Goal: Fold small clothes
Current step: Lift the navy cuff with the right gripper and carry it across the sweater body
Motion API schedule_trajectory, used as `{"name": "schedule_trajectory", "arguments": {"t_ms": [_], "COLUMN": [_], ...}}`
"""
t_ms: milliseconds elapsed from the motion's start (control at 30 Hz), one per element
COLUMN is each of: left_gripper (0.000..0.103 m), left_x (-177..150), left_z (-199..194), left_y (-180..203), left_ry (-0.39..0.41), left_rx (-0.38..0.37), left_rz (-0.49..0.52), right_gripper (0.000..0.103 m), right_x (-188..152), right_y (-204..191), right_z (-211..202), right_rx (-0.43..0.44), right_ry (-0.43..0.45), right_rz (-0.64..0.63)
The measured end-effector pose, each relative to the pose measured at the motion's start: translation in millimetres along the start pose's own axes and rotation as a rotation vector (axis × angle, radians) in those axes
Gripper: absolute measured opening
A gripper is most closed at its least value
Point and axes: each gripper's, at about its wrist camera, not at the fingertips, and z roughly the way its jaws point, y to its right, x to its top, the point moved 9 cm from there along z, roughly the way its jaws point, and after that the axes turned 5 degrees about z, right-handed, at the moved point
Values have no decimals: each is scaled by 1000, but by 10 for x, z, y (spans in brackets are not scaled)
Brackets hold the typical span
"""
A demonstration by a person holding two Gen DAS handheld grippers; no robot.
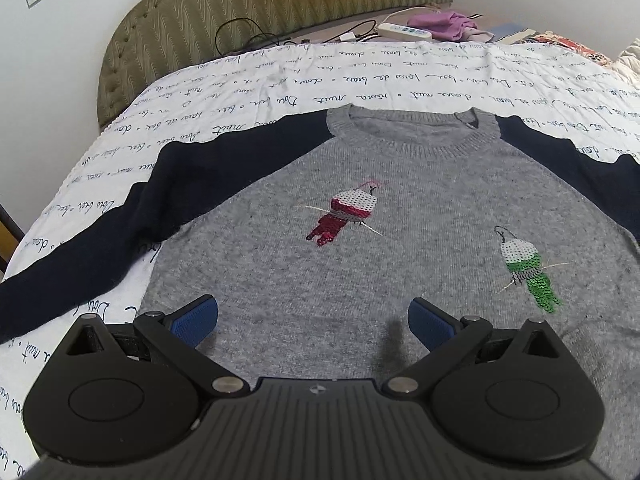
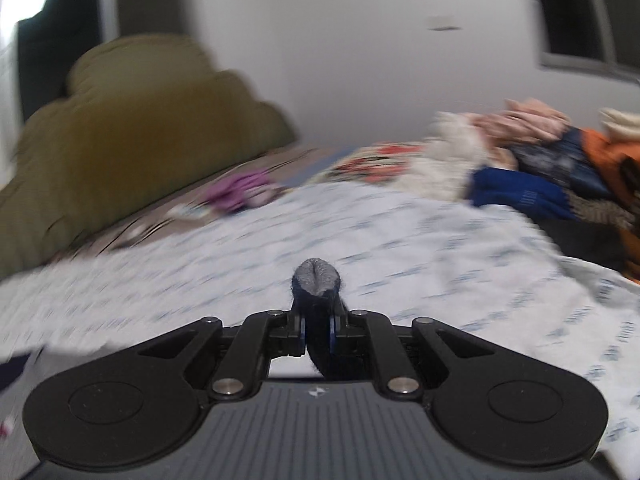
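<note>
A small grey sweater (image 1: 360, 184) with navy sleeves and two sequin birds lies flat, front up, on the white bed sheet (image 1: 248, 92). Its left sleeve (image 1: 92, 236) stretches toward the bed's edge. My left gripper (image 1: 313, 320) hovers open over the sweater's lower hem, blue pads wide apart, nothing between them. In the right wrist view my right gripper (image 2: 318, 330) is shut on a bunched fold of navy and grey knit (image 2: 317, 282), which sticks up past the fingertips. That view is blurred by motion.
An olive padded headboard (image 1: 224, 12) stands behind the bed. A power strip (image 1: 404, 31), cables and a purple cloth (image 1: 448, 24) lie near it. A pile of assorted clothes (image 2: 540, 168) sits at the right side of the sheet.
</note>
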Motion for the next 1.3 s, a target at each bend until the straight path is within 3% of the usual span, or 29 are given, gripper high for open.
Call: {"name": "schedule_trajectory", "arguments": {"t_ms": [267,467,867,1300], "left_gripper": [103,103,103,103], "left_x": [-47,-63,-80,-103], "left_z": [49,51,10,-20], "left_y": [-106,-166,-273,-458], "left_ry": [-9,-8,0,9], "left_rx": [-8,-16,-21,14], "left_rz": [-20,-33,-41,-36], "right_gripper": [10,10,10,10], "right_x": [-524,-789,-1041,-1162], "right_y": [-901,-1378,-2153,-2850], "right_z": [122,155,228,295], "right_rx": [124,161,220,279], "right_ry": [-90,-138,-189,-209], "right_rz": [-83,-155,-282,-322]}}
